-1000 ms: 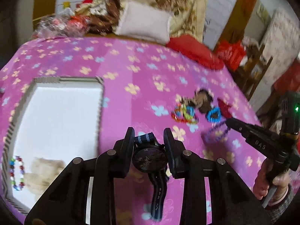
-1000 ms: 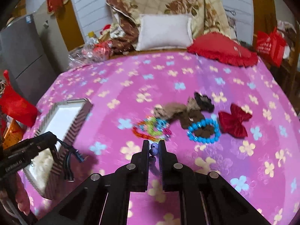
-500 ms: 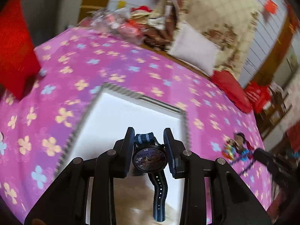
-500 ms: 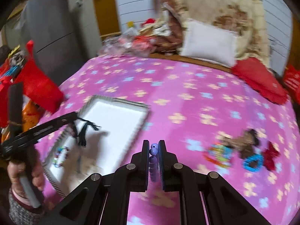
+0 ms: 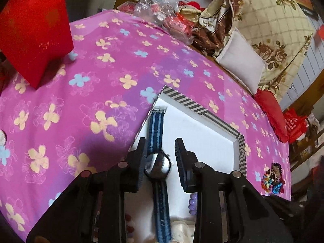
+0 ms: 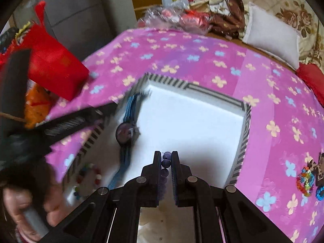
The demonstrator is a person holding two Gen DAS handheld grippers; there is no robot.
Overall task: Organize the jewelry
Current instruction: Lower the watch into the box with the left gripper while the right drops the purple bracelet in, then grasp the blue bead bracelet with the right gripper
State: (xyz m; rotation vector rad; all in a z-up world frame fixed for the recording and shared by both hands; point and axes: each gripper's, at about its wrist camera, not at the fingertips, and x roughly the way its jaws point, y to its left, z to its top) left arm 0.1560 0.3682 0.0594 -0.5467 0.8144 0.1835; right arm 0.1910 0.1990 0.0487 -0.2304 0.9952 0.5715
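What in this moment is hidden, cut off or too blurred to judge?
- Left claw: motion-blurred in right view; tips unreadable.
- Purple beads: lower strand hidden by right claw fingers.
- Watch strap end: cut off at left view's bottom edge.
- Watch dial: glare, unreadable.

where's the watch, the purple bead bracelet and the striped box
watch (image 5: 157, 165): left wrist view, on its dial.
purple bead bracelet (image 6: 166, 163): right wrist view, bead between the jaws.
striped box (image 6: 244, 133): right wrist view, right wall.

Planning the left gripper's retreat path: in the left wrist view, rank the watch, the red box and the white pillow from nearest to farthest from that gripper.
From the left gripper:
1. watch, between its fingers, in the tray.
2. red box, far left.
3. white pillow, upper right, beyond the bedspread.
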